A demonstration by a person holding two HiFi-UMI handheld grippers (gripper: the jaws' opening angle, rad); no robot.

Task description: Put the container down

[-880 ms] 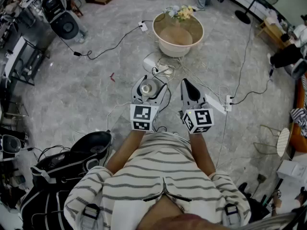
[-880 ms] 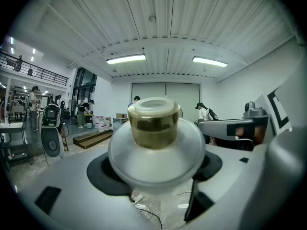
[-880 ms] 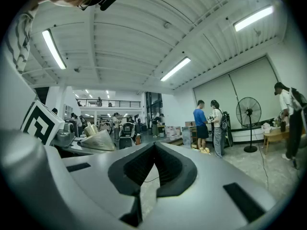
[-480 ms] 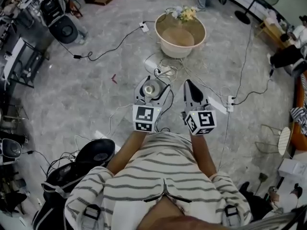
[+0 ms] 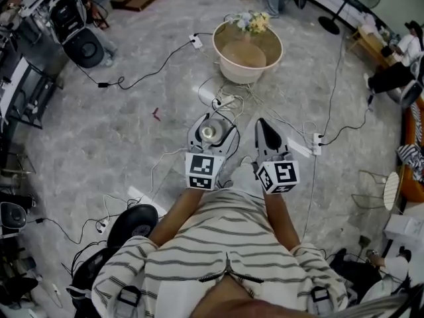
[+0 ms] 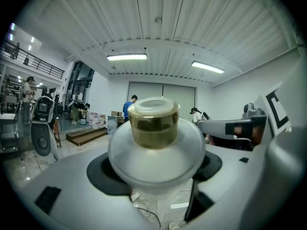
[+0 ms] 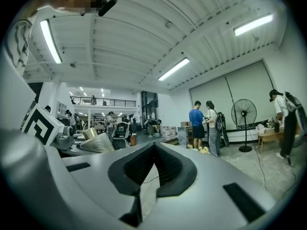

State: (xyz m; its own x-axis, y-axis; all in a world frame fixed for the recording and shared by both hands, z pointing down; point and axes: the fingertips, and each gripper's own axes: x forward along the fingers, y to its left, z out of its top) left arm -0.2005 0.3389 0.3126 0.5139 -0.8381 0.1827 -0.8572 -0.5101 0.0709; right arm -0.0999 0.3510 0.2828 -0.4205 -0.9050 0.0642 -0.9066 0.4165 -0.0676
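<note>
The container is a clear round plastic tub with a gold band under its pale lid. It sits upright between the jaws of my left gripper, which press on its wide body from both sides, held above the floor. My right gripper hangs beside it to the right, shut with nothing between its black pads. The right gripper view shows the container to its left, next to the left gripper's marker cube.
A beige basin with flowers at its far rim stands on the grey marbled floor ahead. Cables and power strips lie under the grippers. A black bag lies lower left, a speaker upper left. People stand in the distance.
The floor has shifted in the head view: the black bag slid down and left, the basin moved slightly. Both grippers keep their pose, and the container stays in the left one.
</note>
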